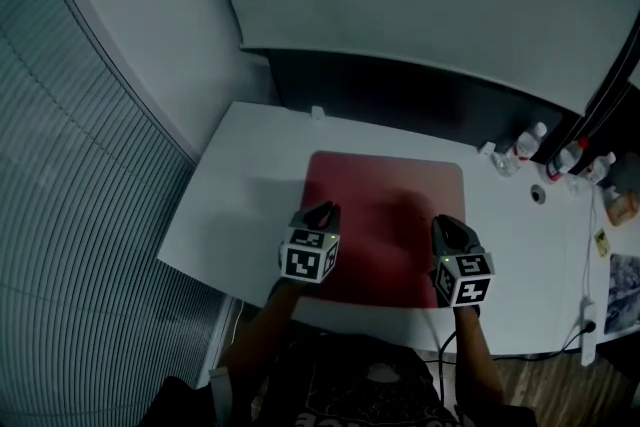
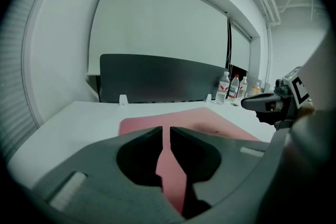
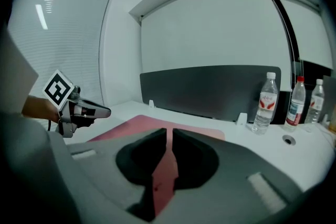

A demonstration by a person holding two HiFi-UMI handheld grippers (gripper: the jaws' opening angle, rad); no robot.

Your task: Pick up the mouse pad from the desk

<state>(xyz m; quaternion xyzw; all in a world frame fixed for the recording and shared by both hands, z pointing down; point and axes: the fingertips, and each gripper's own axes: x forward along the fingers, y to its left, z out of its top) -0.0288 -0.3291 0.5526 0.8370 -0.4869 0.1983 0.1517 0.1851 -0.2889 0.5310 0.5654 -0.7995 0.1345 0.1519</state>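
A dark red mouse pad (image 1: 385, 215) lies flat on the white desk (image 1: 250, 175), with its near edge close to the desk's front. My left gripper (image 1: 322, 210) hovers over the pad's near left part and my right gripper (image 1: 447, 223) over its near right part. In the left gripper view the left gripper (image 2: 168, 128) has its jaws all but together, with only a thin slit and nothing in it; the pad (image 2: 210, 123) lies below. The right gripper (image 3: 169, 131) looks the same above the pad (image 3: 142, 124). Neither touches the pad.
A dark partition (image 1: 420, 95) runs along the desk's back edge. Water bottles (image 1: 530, 143) and small items stand at the back right, and a power strip (image 1: 588, 325) lies at the right edge. Window blinds (image 1: 60, 215) curve past the left side.
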